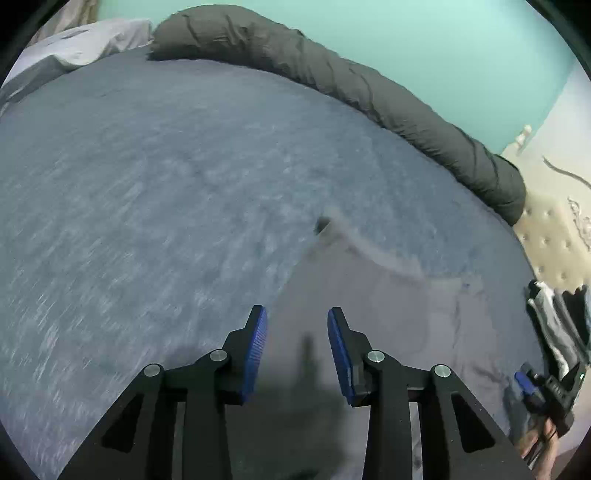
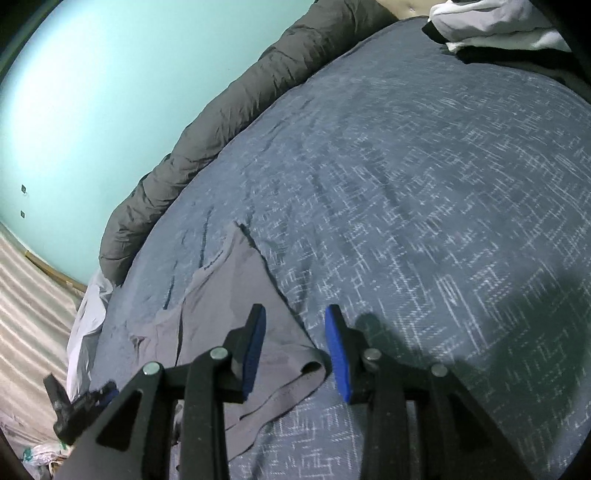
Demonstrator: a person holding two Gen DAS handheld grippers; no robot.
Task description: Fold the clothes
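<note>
Although both cameras take in plenty of cloth, no brand, label or writing can be read on any of it. The left gripper (image 1: 297,315) has its blue-padded jaws apart with nothing between them, hovering above the grey garment (image 1: 388,317), which lies flat on the bed (image 1: 147,166); the view is blurred. At four o'clock in that view the right gripper (image 1: 526,382) sits near the garment's edge. In its own camera the right gripper (image 2: 295,314) also has its jaws parted and empty, not pressing on anything, with a curled corner of the grey garment (image 2: 236,295) lying just below and between the blue pads. From there the garment runs off toward eleven o'clock over the blue-and-white patterned bedcover. The left gripper (image 2: 85,402) shows at eight o'clock. Farther off, a rolled dark grey duvet (image 2: 207,122) lines the bed's far edge against a turquoise wall (image 2: 92,92), and white folded clothes (image 2: 491,26) rest at one o'clock.
</note>
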